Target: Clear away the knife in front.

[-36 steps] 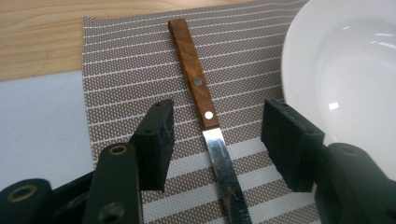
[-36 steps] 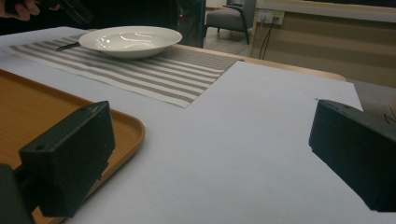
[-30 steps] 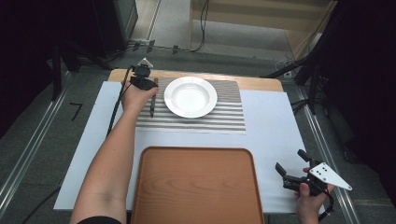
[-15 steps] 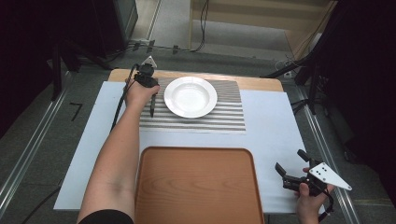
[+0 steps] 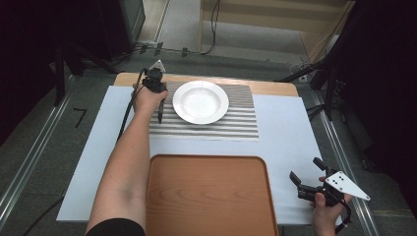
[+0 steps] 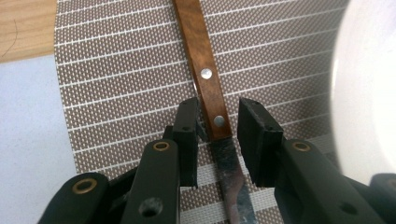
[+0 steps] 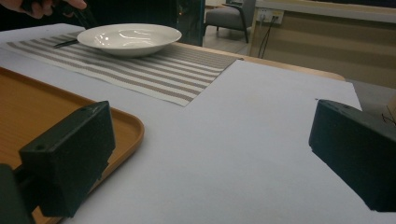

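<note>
Knife [image 6: 208, 86], wooden-handled, lying on the striped placemat [image 5: 236, 125] just left of the white plate [image 5: 200, 102]: I am seeing my left gripper [image 6: 218, 135] closing around it, pads not yet pressing, right gripper [image 5: 306, 175] idling wide.

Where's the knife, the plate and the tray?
knife [image 6: 208, 86], left gripper view, wooden handle
plate [image 5: 200, 102], high view, middle of bowl
tray [image 5: 209, 196], high view, bare wooden floor
</note>
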`<state>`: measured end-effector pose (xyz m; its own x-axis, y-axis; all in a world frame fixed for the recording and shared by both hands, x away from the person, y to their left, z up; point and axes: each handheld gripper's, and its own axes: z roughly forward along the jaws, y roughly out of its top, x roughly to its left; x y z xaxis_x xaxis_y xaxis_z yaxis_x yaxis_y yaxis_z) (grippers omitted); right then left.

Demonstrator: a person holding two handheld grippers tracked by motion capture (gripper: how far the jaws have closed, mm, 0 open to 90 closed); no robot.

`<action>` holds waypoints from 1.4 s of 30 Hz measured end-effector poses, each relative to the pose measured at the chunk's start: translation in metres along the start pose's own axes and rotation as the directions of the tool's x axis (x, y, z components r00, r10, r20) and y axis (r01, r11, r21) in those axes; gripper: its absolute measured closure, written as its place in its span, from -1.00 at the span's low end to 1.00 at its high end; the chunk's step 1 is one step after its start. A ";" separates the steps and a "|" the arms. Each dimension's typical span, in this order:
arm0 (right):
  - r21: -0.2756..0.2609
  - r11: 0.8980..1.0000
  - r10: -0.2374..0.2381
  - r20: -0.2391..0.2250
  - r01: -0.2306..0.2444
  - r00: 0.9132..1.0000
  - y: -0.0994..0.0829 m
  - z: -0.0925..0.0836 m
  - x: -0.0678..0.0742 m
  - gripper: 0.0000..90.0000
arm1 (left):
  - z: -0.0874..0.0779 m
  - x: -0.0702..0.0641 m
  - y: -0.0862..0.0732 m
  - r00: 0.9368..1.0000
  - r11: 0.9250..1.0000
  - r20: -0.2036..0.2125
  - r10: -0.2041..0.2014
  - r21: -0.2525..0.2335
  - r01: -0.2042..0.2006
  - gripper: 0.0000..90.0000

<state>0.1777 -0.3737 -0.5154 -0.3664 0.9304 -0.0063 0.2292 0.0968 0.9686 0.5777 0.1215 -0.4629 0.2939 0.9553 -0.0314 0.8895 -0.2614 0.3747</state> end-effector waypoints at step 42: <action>0.010 1.000 -0.012 0.006 0.012 1.000 0.000 0.001 0.002 -1.00 | -0.032 0.003 -0.023 0.996 0.994 0.020 0.085 -0.069 -0.083 0.70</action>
<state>0.1778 -0.3715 -0.5155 -0.3632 0.9315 -0.0192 0.2341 0.1112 0.9658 0.5469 0.1351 -0.4421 0.3751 0.9268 -0.0180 0.8358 -0.3297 0.4391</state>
